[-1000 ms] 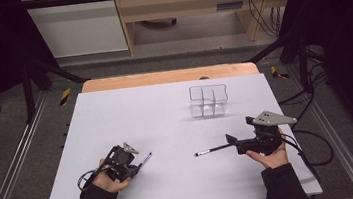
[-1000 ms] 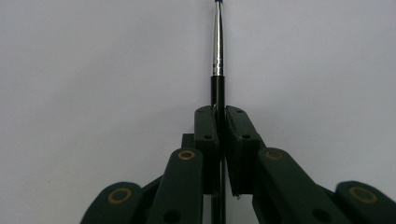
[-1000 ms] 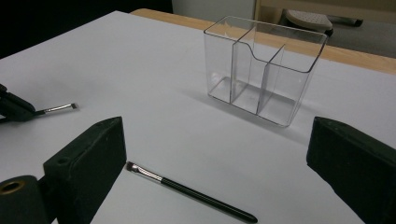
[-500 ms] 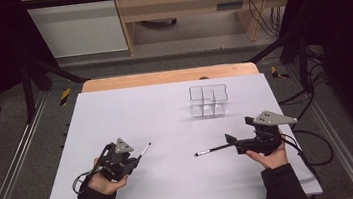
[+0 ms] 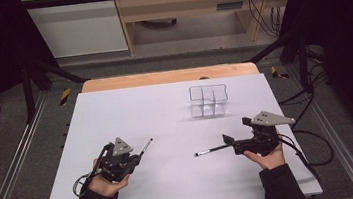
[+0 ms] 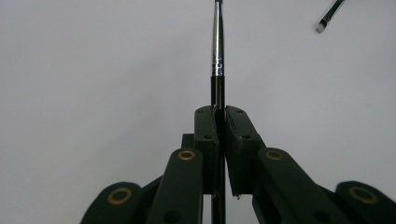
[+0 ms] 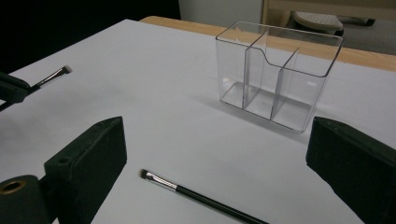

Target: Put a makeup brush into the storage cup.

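A: Where is the left gripper (image 5: 138, 156)?

B: Lower left of the high view, in the person's left hand (image 5: 104, 183), over the white table (image 5: 131, 114). Its jaws are pressed together on the black handle of a thin makeup brush (image 6: 218, 51); in the left gripper view the silver collar runs straight up from between the jaws to the top edge.

A: Which way does that brush point in the high view?

B: Up and to the right, toward the middle of the table.

A: And the right gripper (image 5: 228, 139)?

B: Lower right of the high view, in the right hand (image 5: 267, 158). In the right gripper view its jaws stand wide apart, one at each lower corner, gripping nothing.

A: Is there anything between them?

B: A second brush (image 7: 196, 192) lies flat on the table at the lower middle of that view, bristles toward the left, touching neither jaw as far as I can tell.

A: Anything else on the table?

B: A clear plastic organizer (image 7: 275, 74) with several compartments, upright at the upper right of that view, well apart from both brushes.
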